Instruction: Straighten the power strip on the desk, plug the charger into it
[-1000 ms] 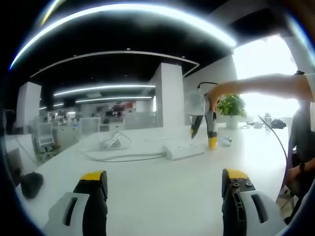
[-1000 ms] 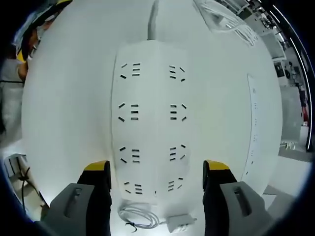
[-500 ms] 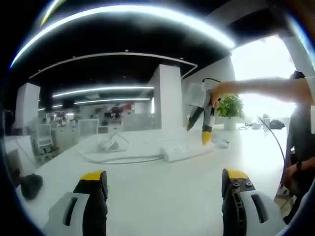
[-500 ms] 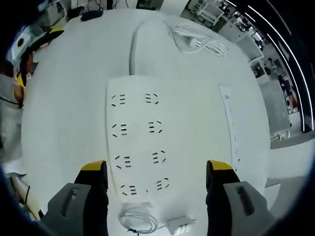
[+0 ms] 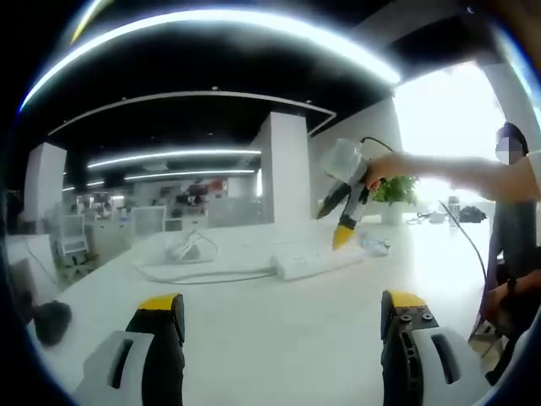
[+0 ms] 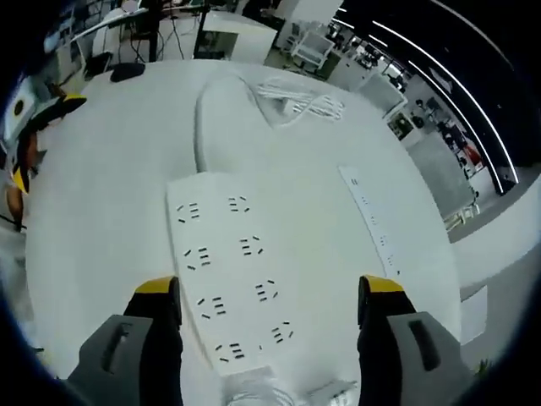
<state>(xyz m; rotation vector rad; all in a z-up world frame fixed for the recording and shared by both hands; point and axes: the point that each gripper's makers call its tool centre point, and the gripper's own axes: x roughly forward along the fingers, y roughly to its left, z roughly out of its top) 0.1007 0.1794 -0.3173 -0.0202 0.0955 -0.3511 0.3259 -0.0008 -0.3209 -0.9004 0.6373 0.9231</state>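
- In the left gripper view, the left gripper (image 5: 282, 326) rises from the bottom edge with its two yellow-tipped jaws spread wide apart and nothing between them; only bare white desk (image 5: 279, 338) lies in the gap.
- Far across the desk, at about 12 o'clock from those jaws, a white power strip (image 5: 306, 261) lies flat, with its white cable (image 5: 203, 272) trailing off toward 9 o'clock.
- A loose bundle of white cord (image 5: 191, 247) rests beyond the cable, toward 11 o'clock.
- Above the strip's right end, a person's hand (image 5: 382, 167) reaches in from 3 o'clock holding the right gripper (image 5: 338, 227), which points down at a slant and hangs clear of the strip.
- A small potted plant (image 5: 396, 193) stands at the desk's far edge near bright windows, and a dark object (image 5: 52, 318) sits at 9 o'clock.
- In the right gripper view, the camera looks steeply down; the right gripper's jaws stand wide apart and hold nothing.
- The power strip (image 6: 232, 281) lies between and just beyond the jaws, showing two columns of four sockets, its long axis slanting toward 11 o'clock.
- Its cable (image 6: 205, 114) curves away toward 12 o'clock, ending near the cord bundle (image 6: 300, 97).
- The white charger (image 6: 338, 392) with its coiled cord (image 6: 251, 394) lies at the bottom, around 6 o'clock, just beside the strip's near end and not plugged in.
- A narrow white slot (image 6: 376, 237) set into the desk runs at 2 o'clock.
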